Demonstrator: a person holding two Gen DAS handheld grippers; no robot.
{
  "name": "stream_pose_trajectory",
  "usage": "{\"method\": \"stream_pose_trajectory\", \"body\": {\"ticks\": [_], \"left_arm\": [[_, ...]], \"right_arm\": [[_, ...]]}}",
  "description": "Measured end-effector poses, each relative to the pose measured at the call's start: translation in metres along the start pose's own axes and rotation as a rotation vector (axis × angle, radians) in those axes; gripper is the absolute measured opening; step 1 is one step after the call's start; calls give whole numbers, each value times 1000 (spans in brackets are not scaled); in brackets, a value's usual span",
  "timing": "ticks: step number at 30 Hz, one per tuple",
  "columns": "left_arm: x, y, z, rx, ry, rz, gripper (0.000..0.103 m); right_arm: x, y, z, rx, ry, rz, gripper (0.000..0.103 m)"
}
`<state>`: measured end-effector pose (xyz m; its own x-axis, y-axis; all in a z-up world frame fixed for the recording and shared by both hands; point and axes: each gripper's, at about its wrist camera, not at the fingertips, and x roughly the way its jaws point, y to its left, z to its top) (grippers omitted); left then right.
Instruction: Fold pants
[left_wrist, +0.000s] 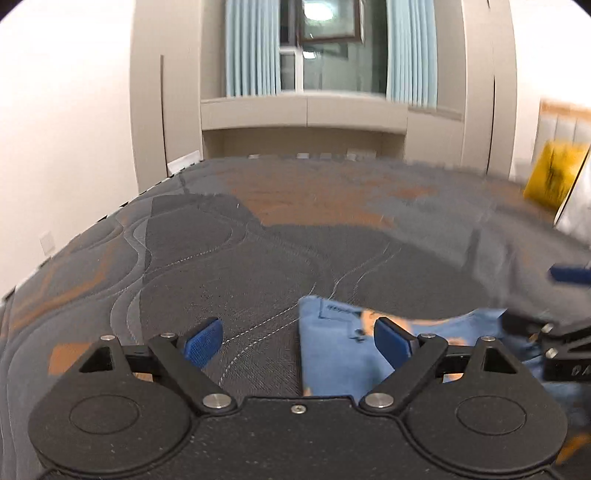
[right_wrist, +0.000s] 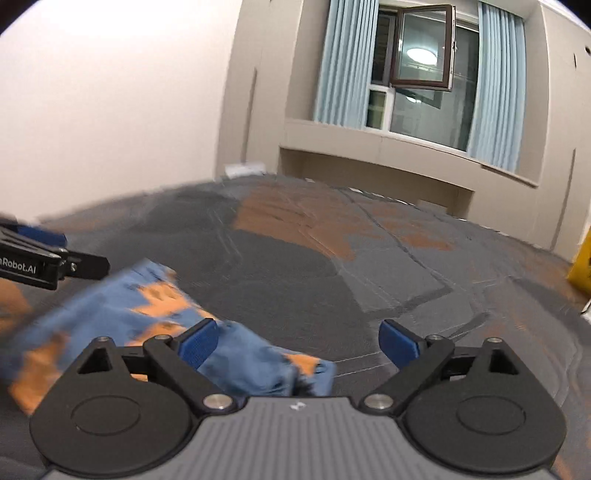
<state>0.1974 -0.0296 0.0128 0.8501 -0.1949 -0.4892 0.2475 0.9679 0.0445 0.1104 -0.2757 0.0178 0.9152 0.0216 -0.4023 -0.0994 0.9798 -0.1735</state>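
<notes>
Blue pants (left_wrist: 336, 354) lie bunched on the dark quilted bed (left_wrist: 221, 258), low in the left wrist view and right of centre. My left gripper (left_wrist: 297, 343) stands open above their left edge, with nothing pressed between its blue pads. In the right wrist view the same pants (right_wrist: 236, 354) lie low and to the left on the bed (right_wrist: 332, 288). There my right gripper (right_wrist: 297, 343) is open over their right end, holding nothing. Each gripper shows at the edge of the other's view: the right one (left_wrist: 554, 306) and the left one (right_wrist: 48, 254).
Beyond the bed's far edge stand beige cabinets (left_wrist: 306, 114) and a window with pale blue curtains (right_wrist: 495, 88). A yellow object (left_wrist: 554, 173) sits at the bed's right side. A white wall (left_wrist: 62, 129) runs along the left.
</notes>
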Motion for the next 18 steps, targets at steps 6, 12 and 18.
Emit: {"method": "stream_pose_trajectory", "body": {"ticks": [6, 12, 18], "left_arm": [[41, 4, -9, 15, 60, 41, 90], [31, 12, -6, -39, 39, 30, 89], [-22, 2, -18, -38, -12, -51, 99]], "right_arm": [[33, -8, -19, -25, 71, -118, 98], [31, -20, -24, 28, 68, -96, 99], [-22, -4, -19, 28, -11, 20, 101]]}}
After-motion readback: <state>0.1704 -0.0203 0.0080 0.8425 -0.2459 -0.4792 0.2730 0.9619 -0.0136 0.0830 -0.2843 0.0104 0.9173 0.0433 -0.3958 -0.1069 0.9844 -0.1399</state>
